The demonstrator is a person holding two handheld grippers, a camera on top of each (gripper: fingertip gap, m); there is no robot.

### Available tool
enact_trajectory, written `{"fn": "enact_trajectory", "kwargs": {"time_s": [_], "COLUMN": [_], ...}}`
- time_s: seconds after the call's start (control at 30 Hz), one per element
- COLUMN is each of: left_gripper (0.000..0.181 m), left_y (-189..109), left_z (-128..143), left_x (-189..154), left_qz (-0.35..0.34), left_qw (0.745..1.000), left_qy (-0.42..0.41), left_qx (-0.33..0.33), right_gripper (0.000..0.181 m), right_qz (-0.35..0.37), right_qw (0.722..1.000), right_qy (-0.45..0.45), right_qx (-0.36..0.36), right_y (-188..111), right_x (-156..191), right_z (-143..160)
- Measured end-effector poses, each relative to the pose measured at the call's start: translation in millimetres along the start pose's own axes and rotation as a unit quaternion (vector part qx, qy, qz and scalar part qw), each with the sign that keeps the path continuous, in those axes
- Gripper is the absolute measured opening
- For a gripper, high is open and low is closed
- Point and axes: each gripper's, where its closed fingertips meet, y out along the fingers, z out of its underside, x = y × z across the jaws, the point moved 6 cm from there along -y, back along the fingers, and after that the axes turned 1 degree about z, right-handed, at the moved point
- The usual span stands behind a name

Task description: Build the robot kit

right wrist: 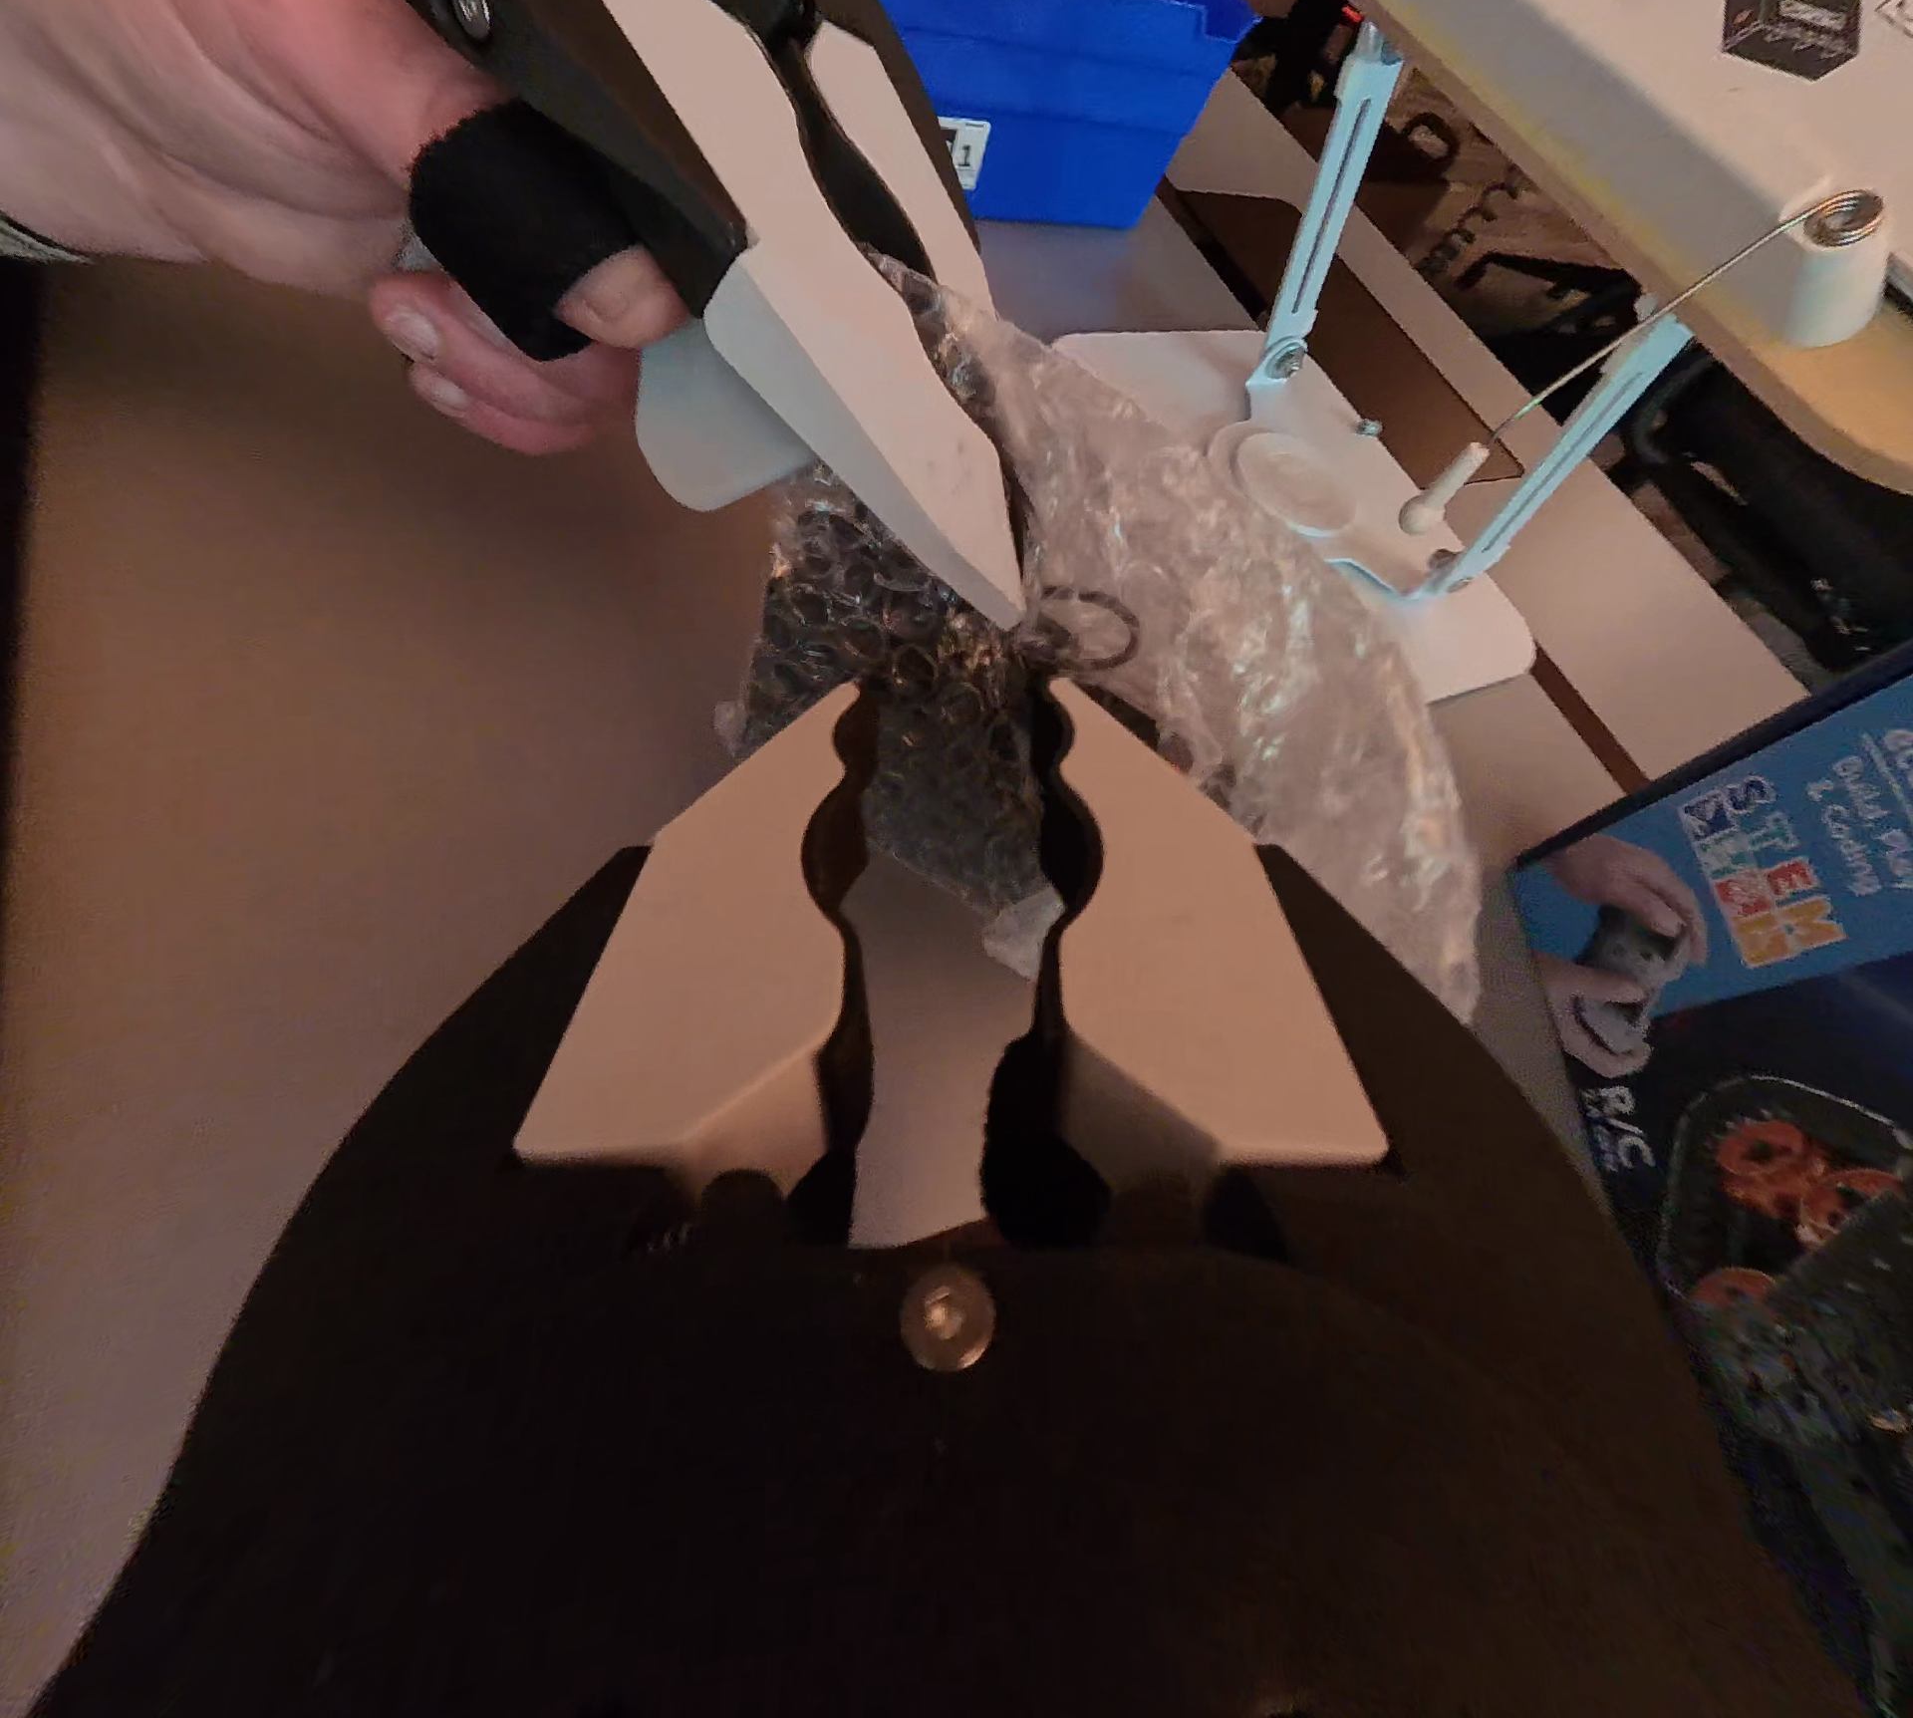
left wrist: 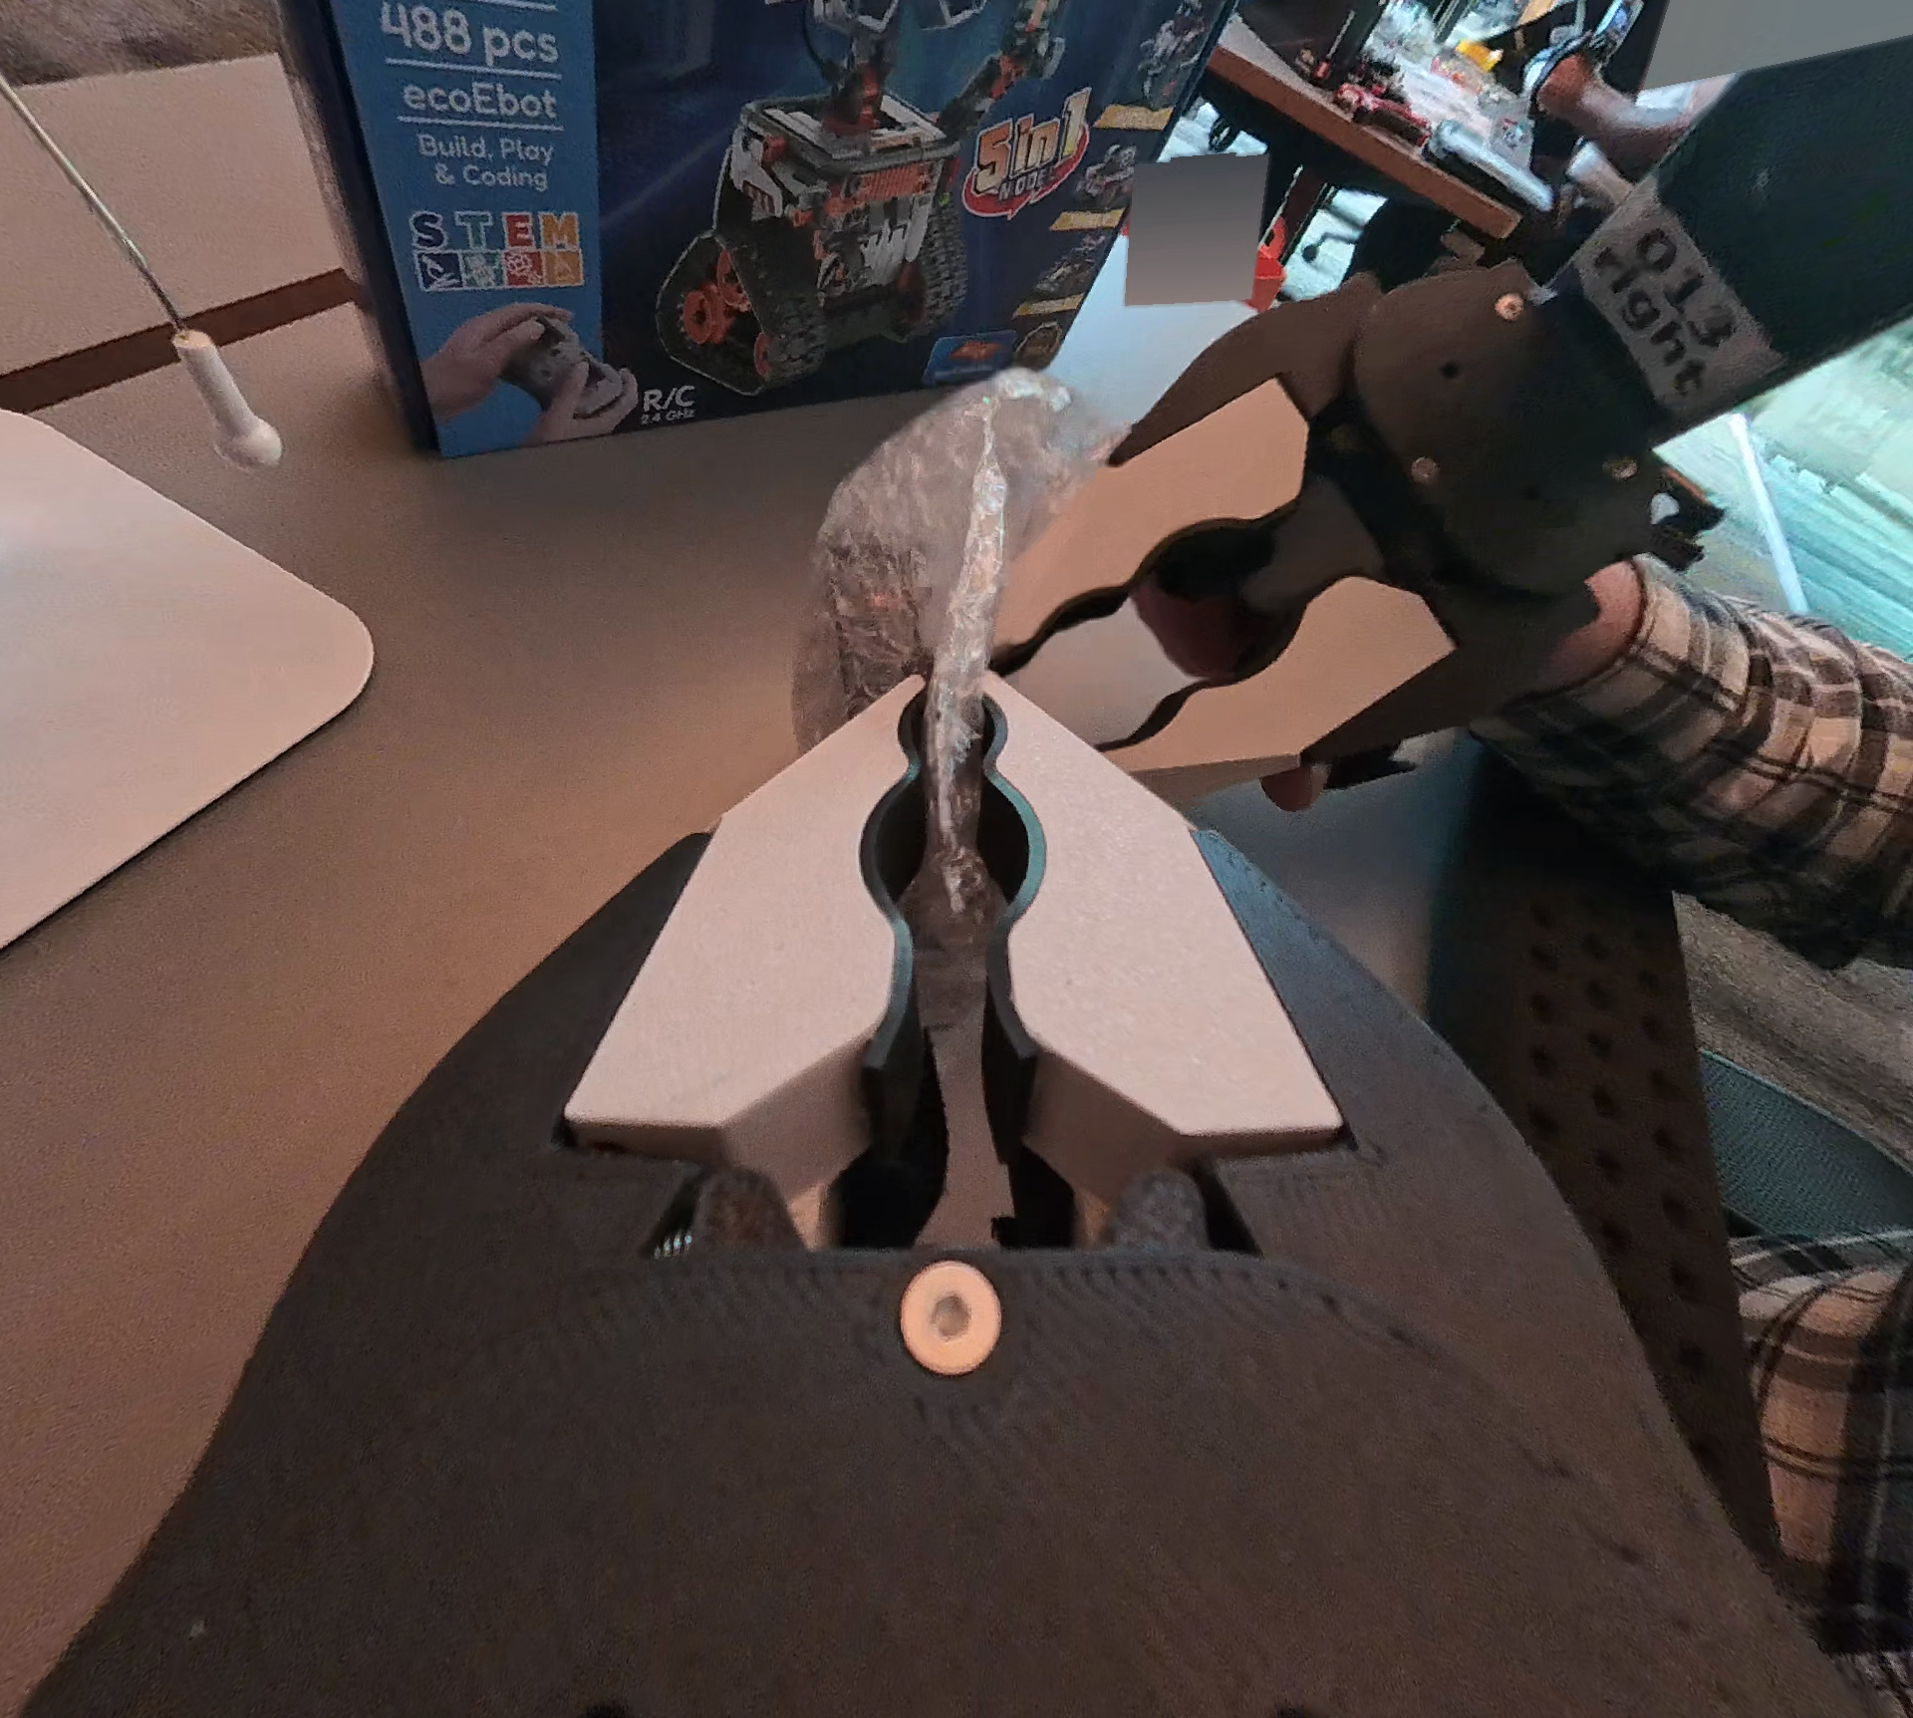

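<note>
Left tool (left wrist: pixel 950 716) – clamped on clear bubble-wrap bag (left wrist: pixel 911 550), held above the counter (left wrist: pixel 518 737). Right tool (right wrist: pixel 958 700) – parted, bag corner between its tips; dark contents blurred, unidentifiable. Blue toy box (left wrist: pixel 725 115) behind, top cut off
</note>
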Motion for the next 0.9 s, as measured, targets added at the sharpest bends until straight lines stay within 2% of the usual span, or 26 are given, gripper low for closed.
{"fn": "enact_trajectory", "kwargs": {"time_s": [0.1, 0.17, 0.37, 0.63, 0.9], "left_gripper": [0.0, 0.0, 0.0, 0.0, 0.0], "left_y": [1.4, 1.8, 0.2, -0.8, -2.9], "left_z": [1.8, 0.8, 0.3, -1.2, -5.8], "left_x": [-0.1, -0.2, 4.8, 13.6, 6.7], "left_qz": [0.01, 0.008, -0.003, -0.035, -0.014], "left_qw": [1.0, 1.0, 1.0, 0.999, 0.998], "left_qy": [-0.001, -0.003, 0.002, -0.005, 0.031], "left_qx": [0.0, -0.007, -0.017, -0.042, -0.052], "right_gripper": [0.007, 0.003, 0.0, 0.0, 0.0], "right_qz": [-0.026, -0.035, -0.052, -0.008, 0.003], "right_qw": [0.999, 0.999, 0.996, 0.998, 0.998], "right_qy": [0.02, 0.027, 0.045, 0.024, 0.027], "right_qx": [-0.015, -0.029, -0.05, -0.049, -0.054], "right_y": [0.4, -0.8, -2.0, 1.8, -5.5], "right_x": [0.8, -1.2, -0.3, 2.1, -6.3], "right_z": [0.2, 0.6, 1.1, -2.8, 1.2]}}
